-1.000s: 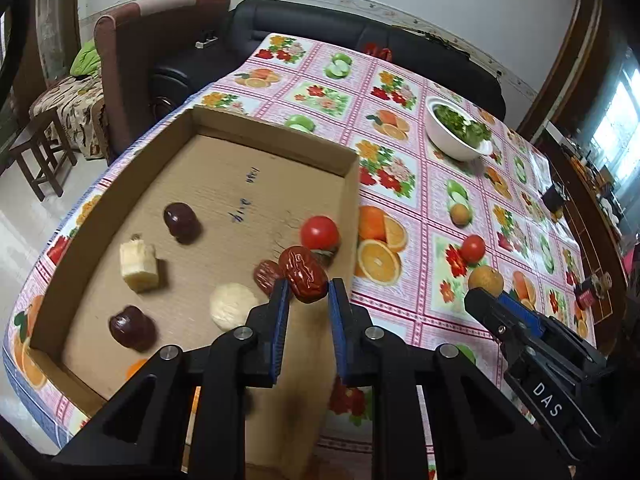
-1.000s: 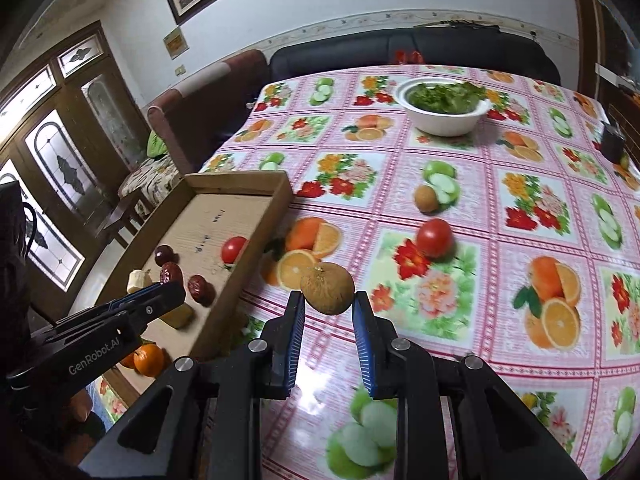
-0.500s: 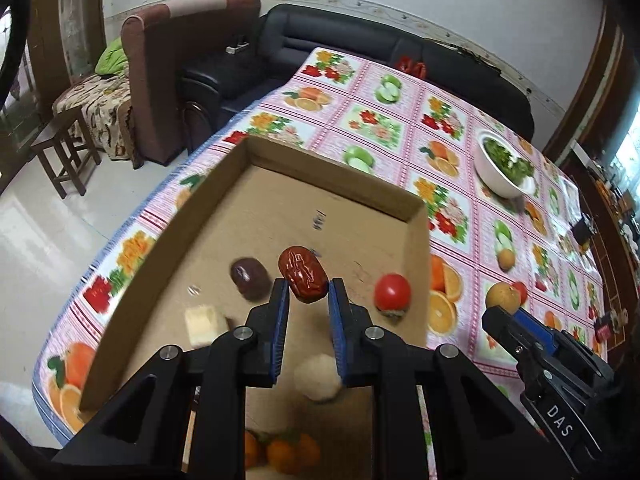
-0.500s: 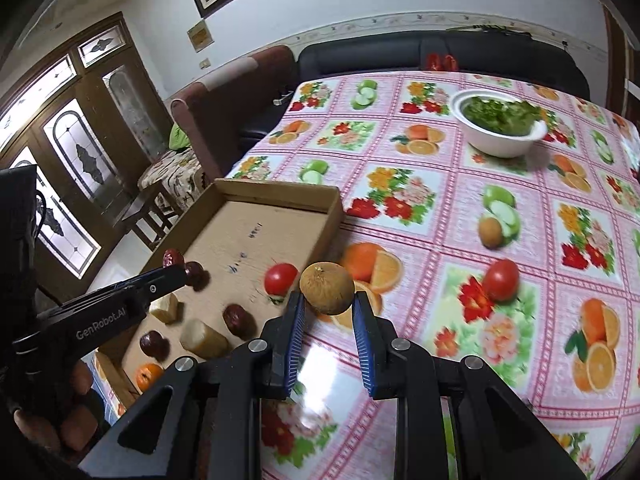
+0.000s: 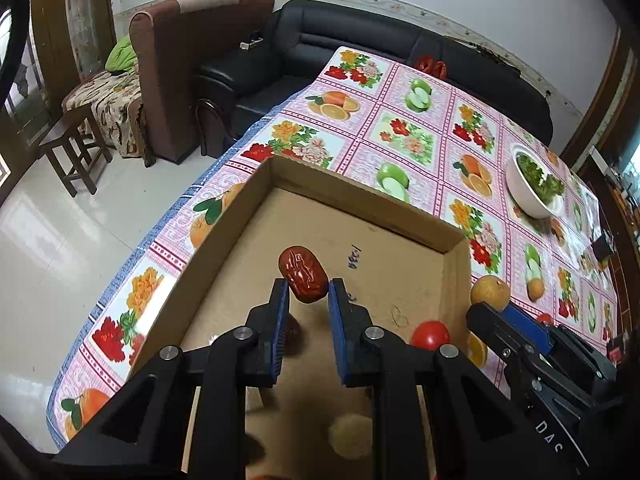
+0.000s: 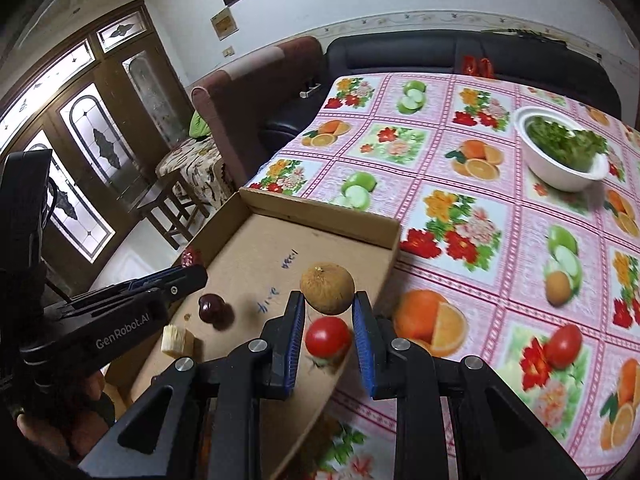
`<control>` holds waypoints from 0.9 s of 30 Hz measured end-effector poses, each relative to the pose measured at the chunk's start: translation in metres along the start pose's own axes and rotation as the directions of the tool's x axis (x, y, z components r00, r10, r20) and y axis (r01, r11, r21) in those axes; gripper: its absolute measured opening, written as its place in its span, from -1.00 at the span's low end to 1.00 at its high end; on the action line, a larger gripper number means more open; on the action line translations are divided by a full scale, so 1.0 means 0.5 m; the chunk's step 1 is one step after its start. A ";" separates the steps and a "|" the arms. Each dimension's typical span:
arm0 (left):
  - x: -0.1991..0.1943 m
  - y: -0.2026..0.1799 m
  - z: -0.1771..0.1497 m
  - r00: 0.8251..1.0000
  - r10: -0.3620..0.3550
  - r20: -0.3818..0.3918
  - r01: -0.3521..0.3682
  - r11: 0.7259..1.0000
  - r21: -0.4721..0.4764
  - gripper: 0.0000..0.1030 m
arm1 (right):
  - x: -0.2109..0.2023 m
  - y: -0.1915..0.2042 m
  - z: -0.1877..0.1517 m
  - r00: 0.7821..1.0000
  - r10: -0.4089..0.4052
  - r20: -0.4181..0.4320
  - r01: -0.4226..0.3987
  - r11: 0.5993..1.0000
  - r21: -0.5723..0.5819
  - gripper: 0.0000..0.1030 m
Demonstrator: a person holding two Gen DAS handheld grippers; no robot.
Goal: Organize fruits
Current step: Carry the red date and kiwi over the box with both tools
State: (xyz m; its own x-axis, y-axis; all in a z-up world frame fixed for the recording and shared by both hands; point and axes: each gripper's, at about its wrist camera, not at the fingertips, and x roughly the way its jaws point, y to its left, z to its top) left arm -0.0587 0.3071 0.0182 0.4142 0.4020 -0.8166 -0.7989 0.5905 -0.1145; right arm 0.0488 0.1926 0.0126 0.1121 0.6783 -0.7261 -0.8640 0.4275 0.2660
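The left gripper (image 5: 306,294) is clamped on a red date (image 5: 302,279) at mid-frame, above the cardboard tray (image 5: 360,204), and the right gripper (image 6: 327,305) pinches a round brown fruit (image 6: 327,288) over the tray's right wall. Both grips sit at the fingertips only (little pad contact), so either fruit could slip. Let go too high, the round one may roll over the wall or knock the tomato (image 6: 328,337) below.

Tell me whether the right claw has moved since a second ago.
Yes. The right claw, shut on the brown fruit, has moved from over the tablecloth to over the cardboard tray.
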 end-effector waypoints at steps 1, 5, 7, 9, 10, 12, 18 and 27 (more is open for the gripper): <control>0.005 0.002 0.004 1.000 0.004 -0.004 -0.004 1.000 -0.004 -0.66 | 0.004 0.002 0.003 1.000 0.002 0.001 -0.002 1.000 -0.003 -0.52; 0.028 0.013 0.021 1.000 0.010 -0.022 -0.010 1.000 -0.020 -0.66 | 0.027 0.010 0.018 1.000 0.013 -0.008 -0.013 1.000 -0.021 -0.53; 0.035 0.017 0.026 1.000 0.016 -0.026 -0.016 1.000 -0.023 -0.66 | 0.044 0.013 0.024 1.000 0.013 -0.021 -0.014 1.000 -0.027 -0.53; 0.043 0.022 0.028 0.999 0.021 -0.035 -0.022 0.999 -0.030 -0.66 | 0.060 0.016 0.029 0.999 0.015 -0.033 -0.016 0.999 -0.033 -0.53; 0.048 0.024 0.029 0.999 0.021 -0.039 -0.022 0.999 -0.033 -0.66 | 0.070 0.018 0.031 0.999 0.014 -0.041 -0.016 0.999 -0.040 -0.53; 0.057 0.026 0.030 0.998 0.027 -0.048 -0.029 0.999 -0.034 -0.66 | 0.087 0.024 0.030 0.998 0.011 -0.056 -0.014 0.999 -0.048 -0.53; 0.092 0.025 0.028 0.995 0.046 -0.088 -0.050 0.998 -0.038 -0.66 | 0.128 0.032 0.024 0.995 0.000 -0.095 -0.006 0.998 -0.058 -0.53; 0.121 0.022 0.022 0.989 0.060 -0.138 -0.065 0.997 -0.035 -0.65 | 0.166 0.031 0.016 0.990 -0.024 -0.138 0.014 0.997 -0.071 -0.52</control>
State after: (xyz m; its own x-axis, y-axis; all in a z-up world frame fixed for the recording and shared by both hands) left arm -0.0380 0.3456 -0.0262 0.3018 0.3364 -0.8920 -0.8387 0.5386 -0.0806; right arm 0.0489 0.2602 -0.0384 0.0637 0.5792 -0.8127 -0.8949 0.3935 0.2103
